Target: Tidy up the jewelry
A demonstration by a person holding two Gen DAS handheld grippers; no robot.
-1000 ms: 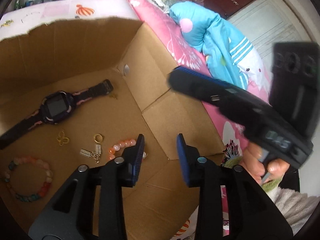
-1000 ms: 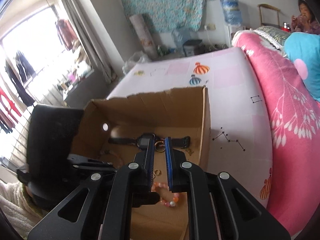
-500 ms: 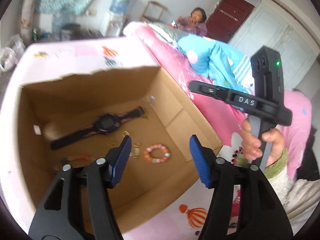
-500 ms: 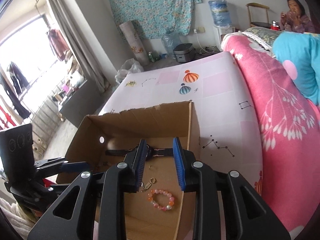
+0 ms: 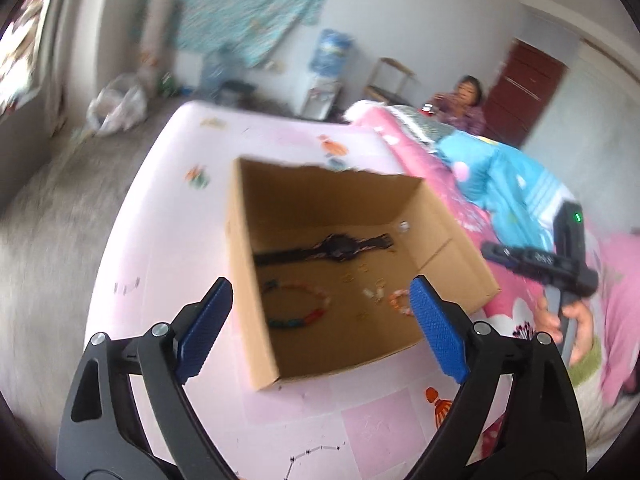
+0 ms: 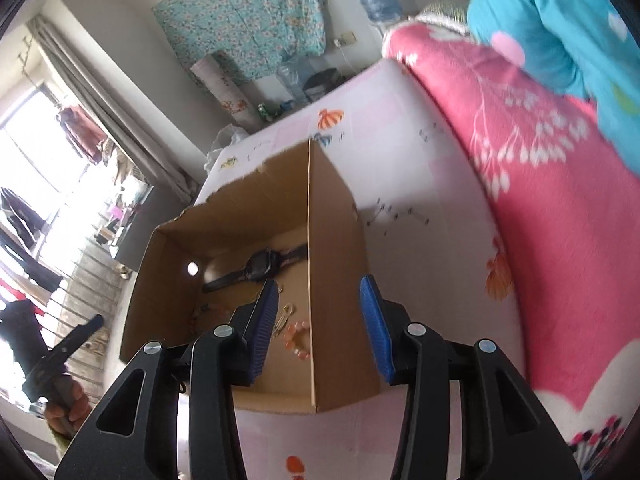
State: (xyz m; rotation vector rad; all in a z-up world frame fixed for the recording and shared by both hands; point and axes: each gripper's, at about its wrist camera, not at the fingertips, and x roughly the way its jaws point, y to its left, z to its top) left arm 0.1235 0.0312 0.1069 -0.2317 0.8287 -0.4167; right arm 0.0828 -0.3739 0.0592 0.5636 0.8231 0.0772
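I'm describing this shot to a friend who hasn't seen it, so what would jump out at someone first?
The open cardboard box on the pale pink bedspread draws the eye first. On its floor lie a dark wristwatch toward the far wall, a multicolored bead bracelet nearer the camera, and small gold pieces to the right. Both the left gripper and right gripper stand open and empty in the foreground.

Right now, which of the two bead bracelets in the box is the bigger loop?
The multicolour bracelet, lying toward the left wall of the box. It is a wide loop with red and blue-green beads; the orange bracelet near the right wall is a small tight ring.
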